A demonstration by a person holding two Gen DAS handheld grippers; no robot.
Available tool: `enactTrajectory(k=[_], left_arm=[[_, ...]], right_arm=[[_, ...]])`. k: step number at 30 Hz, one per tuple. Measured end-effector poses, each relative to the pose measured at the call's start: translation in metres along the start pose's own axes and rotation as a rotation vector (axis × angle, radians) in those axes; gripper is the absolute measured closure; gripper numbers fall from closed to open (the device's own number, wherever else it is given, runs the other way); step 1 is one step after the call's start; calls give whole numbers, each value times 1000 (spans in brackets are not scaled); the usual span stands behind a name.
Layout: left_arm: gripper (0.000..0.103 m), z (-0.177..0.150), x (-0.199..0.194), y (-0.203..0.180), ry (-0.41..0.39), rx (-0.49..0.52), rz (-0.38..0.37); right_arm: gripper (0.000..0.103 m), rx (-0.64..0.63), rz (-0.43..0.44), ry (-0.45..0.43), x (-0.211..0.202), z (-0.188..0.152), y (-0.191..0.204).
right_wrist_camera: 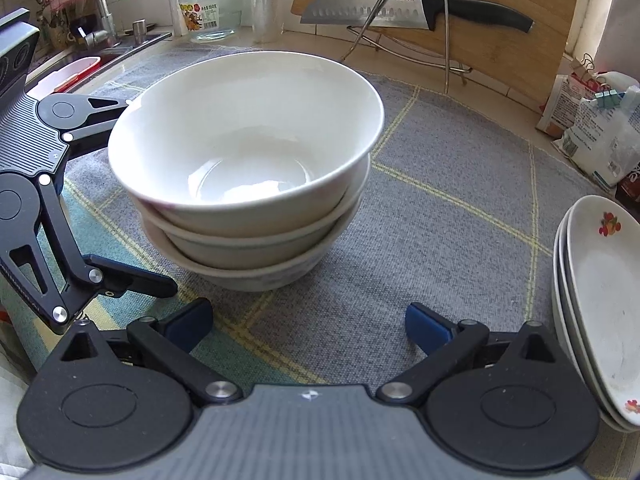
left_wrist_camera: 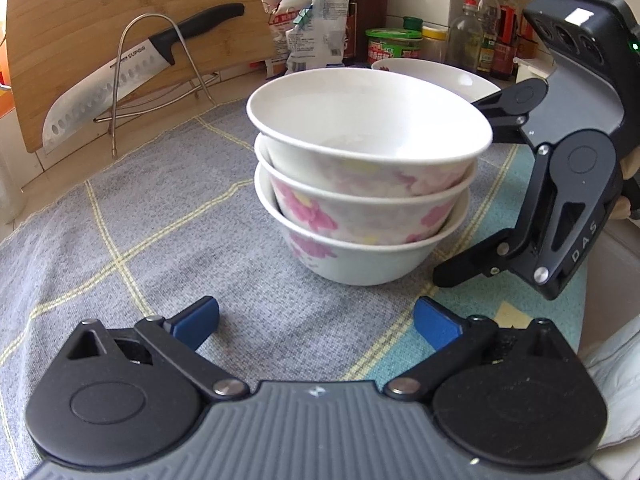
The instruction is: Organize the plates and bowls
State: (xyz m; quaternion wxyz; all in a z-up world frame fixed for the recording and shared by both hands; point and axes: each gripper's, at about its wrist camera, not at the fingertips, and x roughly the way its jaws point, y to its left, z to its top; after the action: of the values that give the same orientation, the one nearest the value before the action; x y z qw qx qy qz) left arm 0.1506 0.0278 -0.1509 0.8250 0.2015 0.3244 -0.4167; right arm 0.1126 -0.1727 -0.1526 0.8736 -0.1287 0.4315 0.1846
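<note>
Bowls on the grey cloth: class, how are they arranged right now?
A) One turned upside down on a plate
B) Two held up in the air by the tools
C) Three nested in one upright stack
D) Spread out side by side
C: the bowls sit nested three high on the cloth, with both tools open and apart from them.

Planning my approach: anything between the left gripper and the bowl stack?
Nothing: the left wrist view shows only bare checked cloth between the open left gripper and the bowl stack.
</note>
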Motion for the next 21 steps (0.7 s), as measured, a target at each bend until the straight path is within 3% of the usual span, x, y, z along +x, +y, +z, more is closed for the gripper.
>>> enactTrajectory(k=[4,8,13,15,21], left_arm=[[2,3,-1,-2,-3,65,-17],[3,14,-2,-1,-19,155,-38],[8,27,1,1,5,203,-92],[13,30,4,1,21,223,-121],[17,40,9,5,52,248,-197]], right_arm=[[0,-38,20,31,1,7,1],[0,-204,80,17,0,10,4],[1,-307,181,-13,-6,22,-3],[3,-321,210,-15,-5,28,-8],[14,-386,286,4,-2,39,-13]])
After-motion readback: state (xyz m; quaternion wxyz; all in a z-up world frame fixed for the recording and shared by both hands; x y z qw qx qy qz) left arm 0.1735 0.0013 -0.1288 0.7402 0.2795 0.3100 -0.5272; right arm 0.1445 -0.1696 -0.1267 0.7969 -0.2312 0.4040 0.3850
